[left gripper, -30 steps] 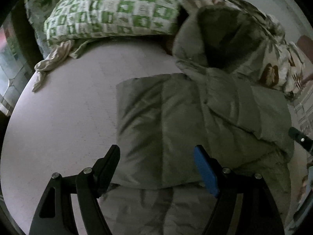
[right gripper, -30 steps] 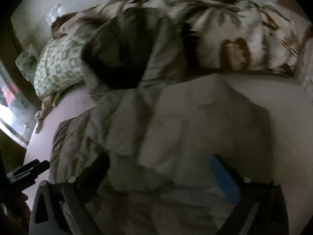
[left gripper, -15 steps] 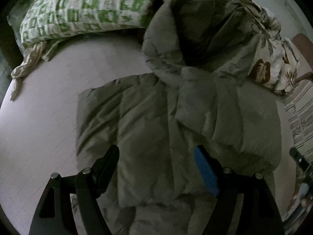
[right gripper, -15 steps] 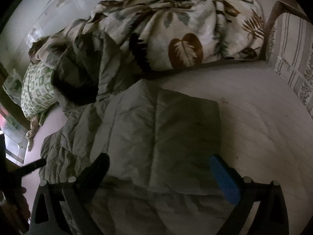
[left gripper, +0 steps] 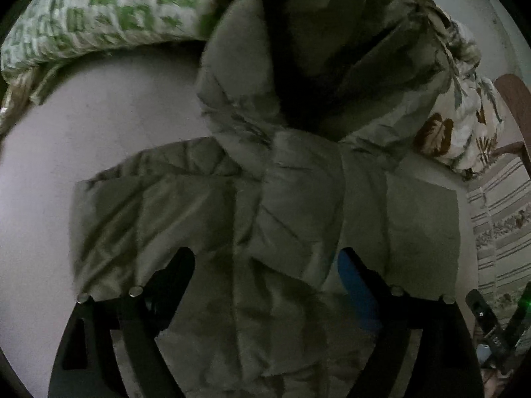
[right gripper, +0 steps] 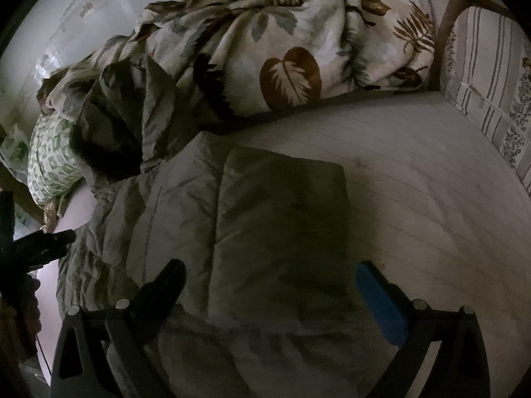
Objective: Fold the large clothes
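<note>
Over the bed, left claw (left gripper: 265, 268): tilted steeply down above the padded jacket (left gripper: 265, 215); its jaws stand wide apart and have just been opening further, with jacket fabric showing below the gap and neither finger pressing on it.
Left claw fingers: one black, one with a blue pad (left gripper: 351, 275), both hanging over the lower middle of the jacket.
Right claw (right gripper: 268, 282): also angled downward, jaws wide apart, gripping nothing; the black finger (right gripper: 166, 282) is over the jacket, the blue finger (right gripper: 378, 292) is over the jacket's right edge and the bare sheet.
Jacket: olive-grey and quilted, lying on the sheet with both sides folded inward, so the outline is roughly a rectangle.
Hood (left gripper: 318, 66): open and dark inside, at the far end of the jacket, propped against the bedding.
Sheet (right gripper: 415, 182): pale, bare on both sides of the jacket.
Pillow (left gripper: 109, 10): green and white checks, far left, beside the hood.
Blanket (right gripper: 282, 49): cream with brown leaf print, bunched along the far edge.
Cushion (right gripper: 491, 76): striped, at the far right.
</note>
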`<state>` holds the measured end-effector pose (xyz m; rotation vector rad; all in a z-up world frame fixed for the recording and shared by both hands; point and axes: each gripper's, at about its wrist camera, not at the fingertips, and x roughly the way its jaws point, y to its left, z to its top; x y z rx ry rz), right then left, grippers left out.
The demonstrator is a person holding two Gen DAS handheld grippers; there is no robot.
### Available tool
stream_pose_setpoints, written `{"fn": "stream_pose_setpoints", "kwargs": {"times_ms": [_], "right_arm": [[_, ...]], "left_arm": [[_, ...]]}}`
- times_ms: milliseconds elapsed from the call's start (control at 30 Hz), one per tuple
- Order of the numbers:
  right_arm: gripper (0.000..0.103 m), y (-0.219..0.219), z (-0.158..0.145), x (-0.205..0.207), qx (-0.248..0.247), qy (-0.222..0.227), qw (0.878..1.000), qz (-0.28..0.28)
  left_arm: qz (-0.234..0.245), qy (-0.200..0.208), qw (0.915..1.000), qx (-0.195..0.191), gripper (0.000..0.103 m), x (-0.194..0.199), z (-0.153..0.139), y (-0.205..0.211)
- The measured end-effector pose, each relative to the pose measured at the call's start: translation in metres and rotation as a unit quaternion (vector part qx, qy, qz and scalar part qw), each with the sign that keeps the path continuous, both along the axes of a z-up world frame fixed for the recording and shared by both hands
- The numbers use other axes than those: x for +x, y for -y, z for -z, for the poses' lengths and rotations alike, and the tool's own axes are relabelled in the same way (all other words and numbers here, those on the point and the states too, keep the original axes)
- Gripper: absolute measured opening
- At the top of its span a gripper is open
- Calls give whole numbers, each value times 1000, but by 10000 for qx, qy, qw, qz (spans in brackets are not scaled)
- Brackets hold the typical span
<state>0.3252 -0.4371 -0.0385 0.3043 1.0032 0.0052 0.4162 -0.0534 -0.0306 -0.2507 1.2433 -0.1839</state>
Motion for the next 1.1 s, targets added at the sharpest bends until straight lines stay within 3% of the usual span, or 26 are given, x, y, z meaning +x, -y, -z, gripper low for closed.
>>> {"fn": "stream_pose_setpoints", "kwargs": {"times_ms": [167, 467, 533, 567, 600, 700, 800, 933, 967, 1100], "right_arm": [[103, 11, 5, 2, 39, -21, 10000, 58], [103, 27, 18, 9, 154, -58, 9998, 114], [103, 30, 22, 11, 183, -87, 9997, 142], [103, 32, 24, 11, 195, -108, 9996, 150], [103, 33, 25, 12, 203, -126, 9996, 157], [103, 34, 27, 11, 219, -145, 9995, 197], [103, 34, 25, 8, 226, -151, 9994, 232], [103, 34, 22, 4, 195, -174, 9993, 264], [103, 34, 22, 4, 198, -176, 9993, 267], [103, 32, 19, 1, 179, -177, 9993, 264]], "left_arm": [[64, 191, 9996, 218, 88, 15, 3, 19], [67, 18, 9995, 302, 88, 40, 23, 45], [311, 173, 9979, 544, 72, 38, 25, 58], [406, 246, 9961, 746, 56, 36, 25, 64], [475, 324, 9946, 864, 49, 34, 24, 69], [641, 643, 9909, 991, 35, 28, 12, 79], [608, 941, 9878, 1077, 27, 20, -8, 81], [425, 1152, 9885, 877, 26, 6, -37, 68], [255, 1048, 9888, 1028, 26, 3, -44, 64], [151, 1232, 9882, 894, 26, -13, -70, 43]]}}
